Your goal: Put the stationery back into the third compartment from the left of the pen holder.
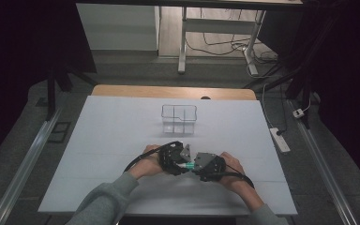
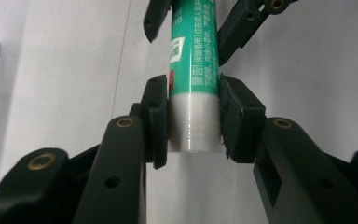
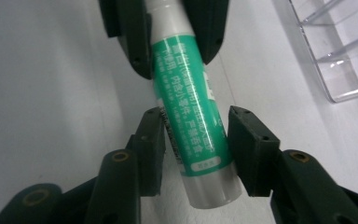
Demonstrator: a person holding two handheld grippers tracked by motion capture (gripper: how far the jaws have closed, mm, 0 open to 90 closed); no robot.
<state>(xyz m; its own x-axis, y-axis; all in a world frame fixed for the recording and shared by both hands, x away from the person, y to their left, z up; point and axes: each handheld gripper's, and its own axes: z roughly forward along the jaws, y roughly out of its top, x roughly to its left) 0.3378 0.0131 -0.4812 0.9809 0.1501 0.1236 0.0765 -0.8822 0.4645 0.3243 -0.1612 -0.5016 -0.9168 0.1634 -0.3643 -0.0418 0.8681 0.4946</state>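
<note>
From the high view, the two tools met nose to nose low on the white counter (image 1: 122, 126), the left tool (image 1: 180, 161) and the right tool (image 1: 193, 165) sharing a small green glue stick (image 1: 187, 166) between them; a clear divided organiser (image 1: 179, 118) stood well apart, farther up the counter.

In the left gripper view, the left tool (image 2: 194, 116) was clamped on the white cap end of the glue stick (image 2: 194, 65), both pads flat against the cap. The stick looked a light, rigid plastic cylinder, smooth and glossy, so I judged it apt to slip or roll unless pinched squarely across its round body.

In the right gripper view, the right tool (image 3: 196, 149) stood about the green labelled barrel of the stick (image 3: 189, 121) near its white base: the left pad met the label, while a thin gap showed at the right pad, so I could not tell whether it gripped. The organiser (image 3: 335, 51) was hard, transparent and thin-walled
</note>
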